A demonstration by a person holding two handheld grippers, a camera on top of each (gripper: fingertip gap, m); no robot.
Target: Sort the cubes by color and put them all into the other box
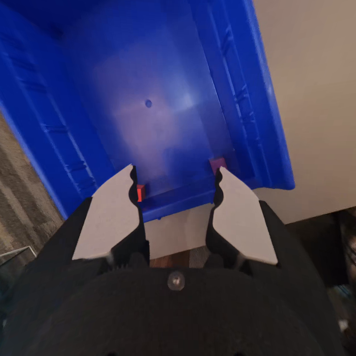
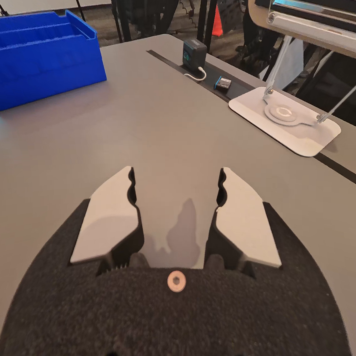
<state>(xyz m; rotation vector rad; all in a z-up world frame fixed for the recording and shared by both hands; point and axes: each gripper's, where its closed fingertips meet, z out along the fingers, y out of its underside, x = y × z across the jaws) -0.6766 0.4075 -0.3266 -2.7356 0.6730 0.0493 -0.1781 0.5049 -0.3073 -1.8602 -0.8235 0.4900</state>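
Cubes, small, coloured plastic: two visible, one red cube [image 1: 140, 192] and one purple cube [image 1: 217, 166], both lying on the floor of a deep blue plastic bin [image 1: 77, 119] against its near wall, red at the near left corner, purple at the near right, well apart. Left claw [image 1: 175, 168]: jaws spread wide, holding nothing, hovering over the bin's near edge; the left finger [image 1: 113, 208] hides part of the red cube, the right fingertip overlaps the purple one. Right claw [image 2: 177, 169]: jaws likewise wide, empty, over bare grey desk [image 2: 154, 119]. Second blue plastic box with inner dividers [image 2: 46, 59]: far left on the desk; contents not visible. Hazards, judged: each cube hugs a wall, so one finger may strike the wall or rim before closing; a glancing pinch could push a cube along the floor or spin it out. The left view is blurred, hence aim is uncertain. The bin sits close to the desk edge and could be nudged.
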